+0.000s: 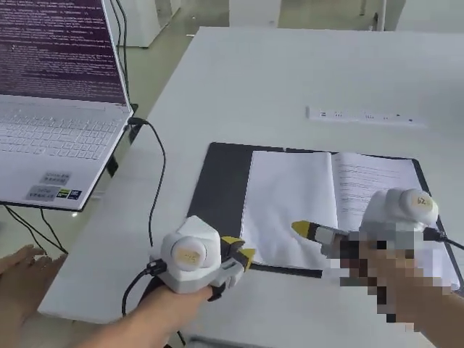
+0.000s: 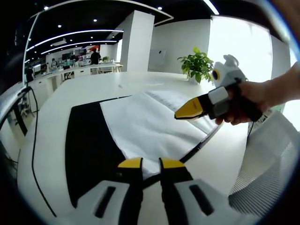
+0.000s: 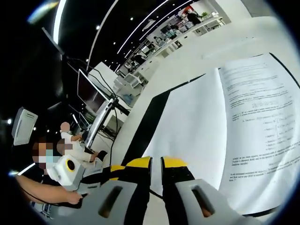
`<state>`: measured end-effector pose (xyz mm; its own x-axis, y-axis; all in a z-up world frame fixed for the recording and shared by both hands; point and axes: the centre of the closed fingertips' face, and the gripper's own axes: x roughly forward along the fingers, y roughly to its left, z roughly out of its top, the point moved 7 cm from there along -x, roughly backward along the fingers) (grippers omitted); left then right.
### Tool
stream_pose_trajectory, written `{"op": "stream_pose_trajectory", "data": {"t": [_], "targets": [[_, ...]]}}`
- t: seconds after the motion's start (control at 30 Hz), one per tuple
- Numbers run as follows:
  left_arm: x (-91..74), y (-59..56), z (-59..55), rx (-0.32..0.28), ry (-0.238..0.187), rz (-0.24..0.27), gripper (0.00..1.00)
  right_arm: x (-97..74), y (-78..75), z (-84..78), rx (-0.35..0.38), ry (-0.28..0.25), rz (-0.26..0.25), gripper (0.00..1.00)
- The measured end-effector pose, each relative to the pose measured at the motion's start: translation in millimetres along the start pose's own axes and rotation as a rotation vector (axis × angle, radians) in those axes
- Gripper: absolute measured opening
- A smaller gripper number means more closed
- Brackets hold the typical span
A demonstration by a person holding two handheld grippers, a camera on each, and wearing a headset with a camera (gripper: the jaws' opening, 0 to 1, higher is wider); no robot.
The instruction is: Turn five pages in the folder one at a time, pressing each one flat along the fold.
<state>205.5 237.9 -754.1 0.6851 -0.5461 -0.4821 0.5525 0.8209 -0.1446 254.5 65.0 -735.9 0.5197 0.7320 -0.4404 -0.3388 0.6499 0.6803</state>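
The folder [image 1: 225, 188] lies open on the white table, its black inside cover showing at the left. A blank white page [image 1: 290, 196] lies left of the fold and a printed page [image 1: 373, 181] lies right of it. My left gripper [image 1: 243, 255] sits at the folder's near left corner, jaws together with nothing in them; in its own view [image 2: 151, 164] the tips point over the blank page [image 2: 150, 126]. My right gripper [image 1: 299, 229] hovers just over the blank page near its front edge, shut and holding nothing. From its own view [image 3: 157, 162] it looks across the blank page [image 3: 192, 122] and printed page [image 3: 262, 117].
An open laptop [image 1: 58, 94] stands on a lower surface at the left, with a black cable [image 1: 156, 181] running over the table edge. A white power strip [image 1: 366, 116] lies beyond the folder. A person's hand [image 1: 22, 264] rests at the bottom left.
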Motion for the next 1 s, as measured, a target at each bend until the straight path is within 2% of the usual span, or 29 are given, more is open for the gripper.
{"op": "stream_pose_trajectory", "data": {"t": [0.13, 0.23, 0.27, 0.33, 0.4, 0.47, 0.6, 0.73, 0.8, 1.0], "targets": [[11.6, 0.4, -6.5, 0.015, 0.031, -0.004, 0.11, -4.8, -16.8, 6.3, 0.036, -0.014, -0.011, 0.05], [16.6, 2.6, -10.5, 0.016, 0.046, 0.008, 0.08, -7.4, -28.8, 11.3, 0.081, -0.028, -0.016, 0.04], [17.7, 3.0, -11.8, 0.012, 0.051, 0.011, 0.07, -7.9, -33.5, 13.1, 0.117, -0.032, -0.019, 0.04], [19.7, 3.4, -15.1, 0.021, 0.065, 0.023, 0.06, -8.2, -41.3, 16.1, 0.117, -0.039, -0.028, 0.04], [19.7, 4.0, -16.5, 0.019, 0.059, 0.036, 0.05, -7.3, -47.1, 19.5, 0.145, -0.039, -0.023, 0.04], [19.3, 5.0, -16.7, 0.013, 0.052, 0.051, 0.03, -6.1, -50.8, 23.1, 0.144, -0.038, -0.022, 0.03], [19.5, 2.9, -16.0, 0.069, 0.066, 0.077, 0.00, 1.2, -56.9, 34.2, 0.179, -0.048, 0.001, 0.03], [18.9, 3.7, -16.9, 0.047, 0.053, 0.084, 0.00, 10.7, -62.8, 44.4, 0.230, -0.038, 0.023, 0.02], [19.1, 3.8, -16.9, 0.051, 0.054, 0.087, 0.00, 15.5, -66.3, 49.3, 0.233, -0.032, 0.029, 0.02], [20.1, 2.9, -17.7, 0.080, 0.060, 0.097, 0.00, 28.1, -84.8, 62.6, 0.323, -0.022, 0.033, 0.02]]}}
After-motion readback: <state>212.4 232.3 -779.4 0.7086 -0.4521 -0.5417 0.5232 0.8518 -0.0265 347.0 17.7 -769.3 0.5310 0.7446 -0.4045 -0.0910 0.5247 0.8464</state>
